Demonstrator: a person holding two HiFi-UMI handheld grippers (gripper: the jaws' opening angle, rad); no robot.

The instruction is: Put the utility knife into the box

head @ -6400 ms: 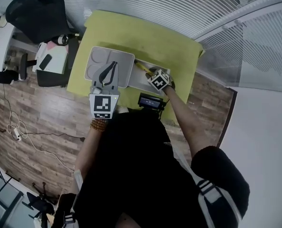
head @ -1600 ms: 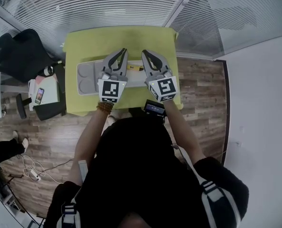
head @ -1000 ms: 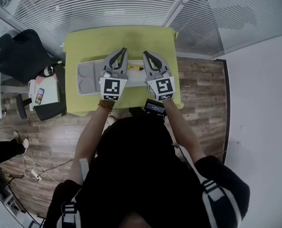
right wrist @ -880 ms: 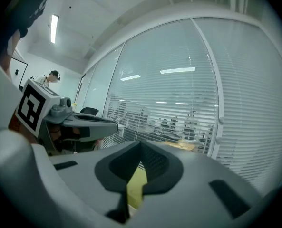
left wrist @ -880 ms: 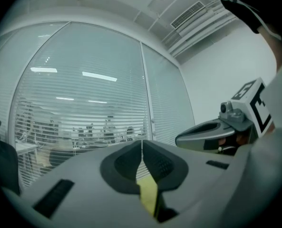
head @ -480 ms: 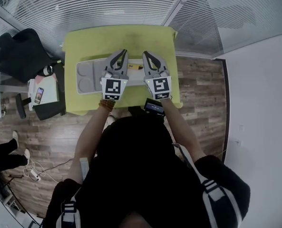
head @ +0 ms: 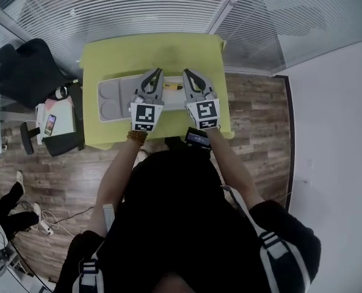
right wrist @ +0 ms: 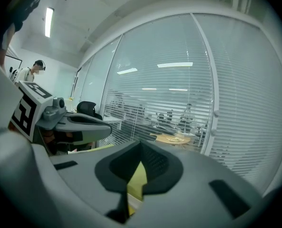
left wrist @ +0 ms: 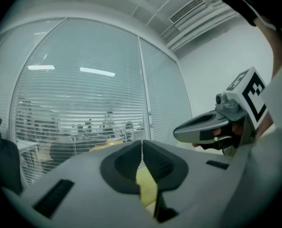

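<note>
Black office chair stands off the left edge of the worktop, with a phone on a low stand nearer the person. Grey box sits left of centre on the yellow-green worktop. Left tool is over the box, jaws pressed together, nothing between them. Yellow utility knife lies in the box, between the two tools. Right tool is likewise closed and empty. Each tool's cube carries a black-and-white square marker. Open surface runs from the box to the far edge, where window blinds begin.

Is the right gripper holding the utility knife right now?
No, the jaws of the right gripper meet with nothing between them.
</note>
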